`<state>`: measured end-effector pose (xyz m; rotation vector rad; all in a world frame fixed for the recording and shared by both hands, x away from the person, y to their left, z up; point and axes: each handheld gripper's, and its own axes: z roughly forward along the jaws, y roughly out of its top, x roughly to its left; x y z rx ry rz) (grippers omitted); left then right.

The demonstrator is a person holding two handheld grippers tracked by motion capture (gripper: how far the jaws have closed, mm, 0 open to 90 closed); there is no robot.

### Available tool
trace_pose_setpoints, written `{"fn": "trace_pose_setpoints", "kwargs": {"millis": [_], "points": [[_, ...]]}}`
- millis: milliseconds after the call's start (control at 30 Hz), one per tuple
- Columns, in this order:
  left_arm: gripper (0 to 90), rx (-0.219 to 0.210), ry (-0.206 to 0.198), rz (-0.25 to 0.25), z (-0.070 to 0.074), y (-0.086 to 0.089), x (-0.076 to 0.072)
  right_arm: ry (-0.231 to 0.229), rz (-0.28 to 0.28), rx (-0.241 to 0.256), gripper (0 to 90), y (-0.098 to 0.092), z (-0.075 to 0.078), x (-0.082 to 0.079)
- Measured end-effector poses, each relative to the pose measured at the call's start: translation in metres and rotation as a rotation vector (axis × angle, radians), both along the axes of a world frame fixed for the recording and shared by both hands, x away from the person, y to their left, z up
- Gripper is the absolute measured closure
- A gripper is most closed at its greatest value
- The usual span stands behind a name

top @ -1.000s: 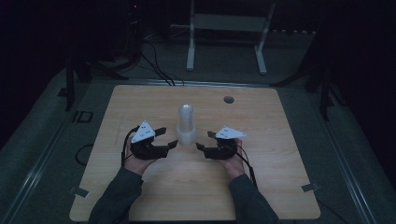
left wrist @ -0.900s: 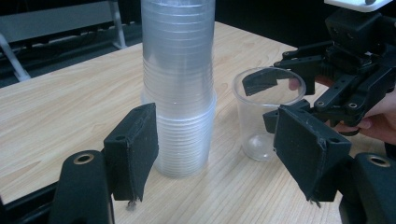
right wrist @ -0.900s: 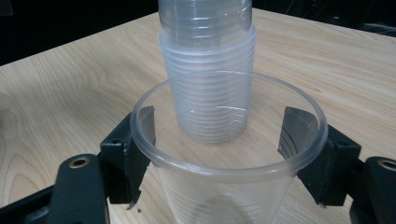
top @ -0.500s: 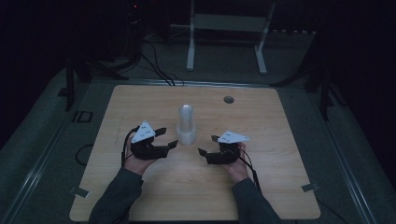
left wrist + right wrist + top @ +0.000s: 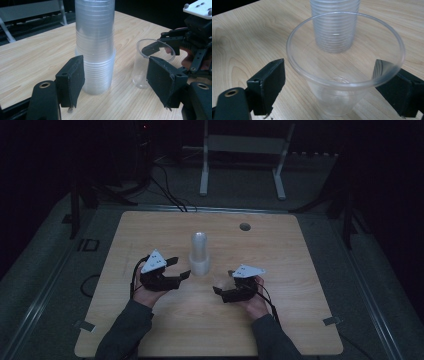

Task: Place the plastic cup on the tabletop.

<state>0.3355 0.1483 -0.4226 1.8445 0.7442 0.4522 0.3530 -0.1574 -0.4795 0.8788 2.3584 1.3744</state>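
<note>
Currently upright single clear cup [image 5: 344,67] standing on table [image 5: 165,227] between wide-open right gripper [image 5: 231,283] jaws, ungripped, axis vertical; cup stack [image 5: 96,45] just ahead of open, empty left gripper [image 5: 176,268], nearer that hand.

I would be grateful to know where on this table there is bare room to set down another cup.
The far half of the table is bare apart from a small round hole, and so is the near edge between the forearms. The middle is crowded: the stack of cups, the single cup, the left gripper and the right gripper.
</note>
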Motion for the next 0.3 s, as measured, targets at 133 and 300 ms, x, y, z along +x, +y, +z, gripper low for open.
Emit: {"fn": "trace_pose_setpoints", "kwargs": {"millis": [133, 300], "points": [[30.5, -0.001, 0.001, 0.001, -0.0001, 0.0005, 0.0003, 0.000, -0.012, 0.016, 11.5, -0.0043, 0.0013, -0.0017], [30.5, 0.001, 0.000, 0.002, 0.0000, 0.0005, 0.0004, 0.002, -0.021, 0.017, 11.5, -0.0085, -0.0001, -0.0025]]}}
